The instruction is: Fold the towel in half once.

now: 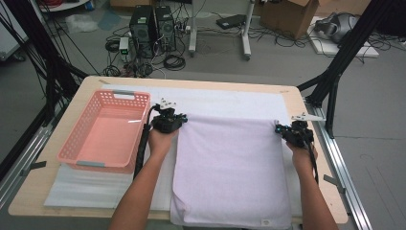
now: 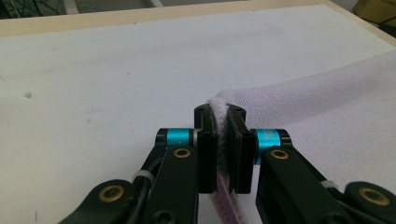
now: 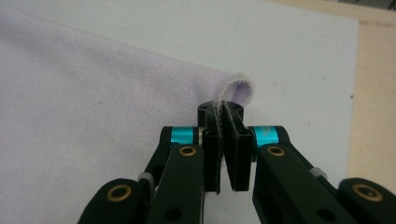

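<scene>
While a white mat (image 1: 230, 98) covers the wooden tabletop (image 1: 91, 84) above a cable-strewn grey floor (image 1: 268, 64), left gripper (image 1: 183, 120) and right gripper (image 1: 279, 128) clench the lilac towel (image 1: 230, 167)'s far corners.

The towel (image 1: 230, 167) is pale lilac cloth, matt, with a fine napped pile and a looped, stitched hem. The mat (image 1: 225, 98) under it is white, smooth and matt, faintly speckled. The table (image 1: 38, 189) is light wood with a dull finish. The basket (image 1: 76, 143) is pink perforated plastic with a slight gloss. Each gripper, left (image 2: 222, 149) and right (image 3: 227, 149), is matt black plastic with brass-coloured pins and glossy teal metal collars.
</scene>
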{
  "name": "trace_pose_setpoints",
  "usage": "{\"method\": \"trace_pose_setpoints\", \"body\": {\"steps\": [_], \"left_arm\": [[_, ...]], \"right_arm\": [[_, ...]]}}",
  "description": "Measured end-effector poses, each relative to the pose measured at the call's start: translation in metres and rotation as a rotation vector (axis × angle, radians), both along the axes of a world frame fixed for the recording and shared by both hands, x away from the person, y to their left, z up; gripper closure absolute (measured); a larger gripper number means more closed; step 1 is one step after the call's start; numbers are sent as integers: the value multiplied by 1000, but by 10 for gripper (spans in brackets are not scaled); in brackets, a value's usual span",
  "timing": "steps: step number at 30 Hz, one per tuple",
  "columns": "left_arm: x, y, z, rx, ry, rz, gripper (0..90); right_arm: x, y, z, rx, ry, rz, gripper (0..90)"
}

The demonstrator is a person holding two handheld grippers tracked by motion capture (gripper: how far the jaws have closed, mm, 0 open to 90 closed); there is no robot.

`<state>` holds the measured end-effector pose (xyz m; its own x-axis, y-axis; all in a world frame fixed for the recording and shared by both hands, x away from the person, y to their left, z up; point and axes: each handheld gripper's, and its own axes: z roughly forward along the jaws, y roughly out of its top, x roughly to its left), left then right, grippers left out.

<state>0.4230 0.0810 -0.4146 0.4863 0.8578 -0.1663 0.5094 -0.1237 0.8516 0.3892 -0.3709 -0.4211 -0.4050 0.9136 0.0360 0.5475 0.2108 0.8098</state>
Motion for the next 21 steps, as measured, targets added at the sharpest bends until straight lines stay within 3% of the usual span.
{"method": "trace_pose_setpoints", "body": {"steps": [6,9,12,16,17,19,21], "left_arm": [[28,-5,9,16,-19,-2,836],[40,-5,10,9,-26,7,834],[48,-5,12,6,-38,18,834],[51,-4,11,-6,-47,25,827],[50,-4,10,-2,-35,20,815],[49,-4,7,-26,-15,23,696],[47,-5,6,-29,12,7,603]], "right_arm": [[28,-3,1,11,-3,-32,868],[38,-4,1,20,-28,-46,868],[46,-3,2,13,-59,-54,868],[53,-3,3,29,-65,-65,868],[54,-2,3,30,-62,-65,867],[55,0,2,24,-61,-68,846],[54,1,1,49,-35,-64,750]]}}
